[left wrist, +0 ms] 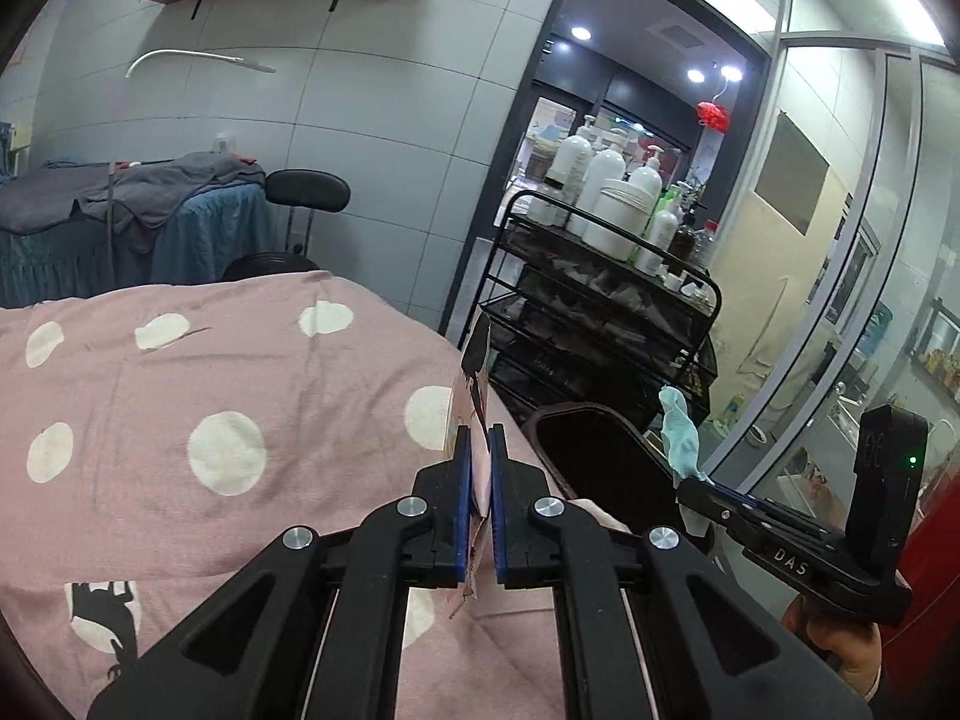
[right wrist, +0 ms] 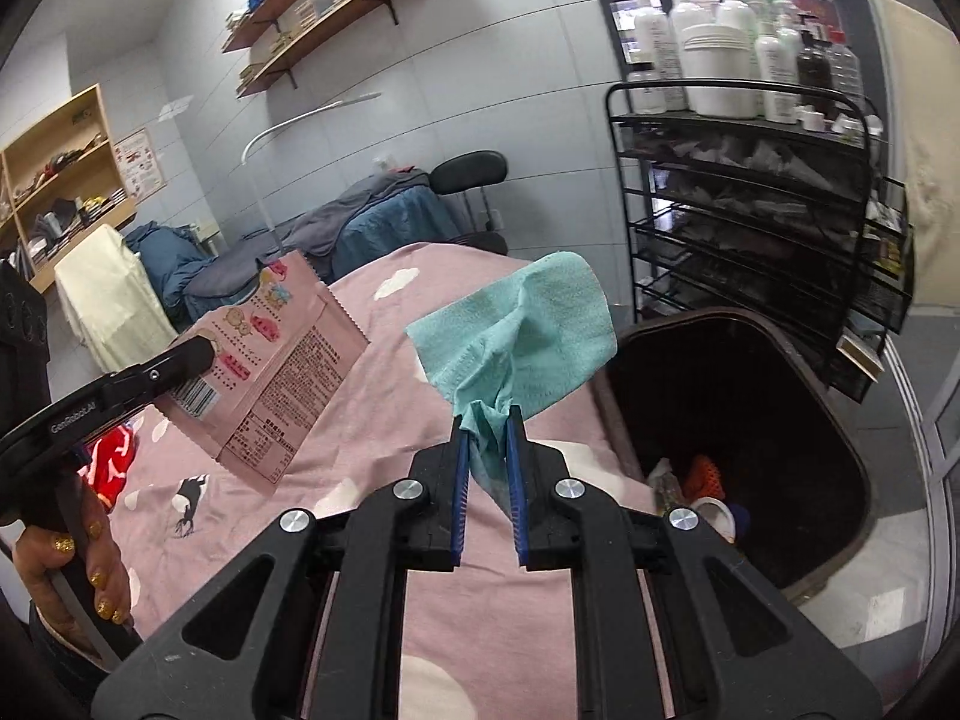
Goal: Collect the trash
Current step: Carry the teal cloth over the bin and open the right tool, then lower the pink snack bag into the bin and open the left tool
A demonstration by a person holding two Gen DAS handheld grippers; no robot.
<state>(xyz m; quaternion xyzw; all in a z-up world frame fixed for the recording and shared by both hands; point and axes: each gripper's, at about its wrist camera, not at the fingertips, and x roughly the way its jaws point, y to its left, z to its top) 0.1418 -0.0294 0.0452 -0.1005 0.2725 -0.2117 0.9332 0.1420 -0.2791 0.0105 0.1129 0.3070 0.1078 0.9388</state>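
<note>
My left gripper (left wrist: 479, 438) is shut on a pink snack wrapper (left wrist: 474, 384), held edge-on above the pink dotted bed cover (left wrist: 228, 396); the wrapper's printed face shows in the right wrist view (right wrist: 282, 360). My right gripper (right wrist: 487, 420) is shut on a crumpled teal tissue (right wrist: 522, 324), held above the bed's edge; it also shows in the left wrist view (left wrist: 681, 435). A dark trash bin (right wrist: 828, 420) stands open beside the bed, to the right of both grippers, with some trash (right wrist: 702, 480) at its bottom. The bin's rim shows in the left wrist view (left wrist: 606, 414).
A black wire cart (right wrist: 750, 228) with white bottles (right wrist: 714, 60) on top stands behind the bin. A red item (right wrist: 111, 462) lies on the bed at left. A second bed with grey and blue covers (left wrist: 120, 210) and a black stool (left wrist: 306, 192) are behind. Wall shelves (right wrist: 336, 12) hang above.
</note>
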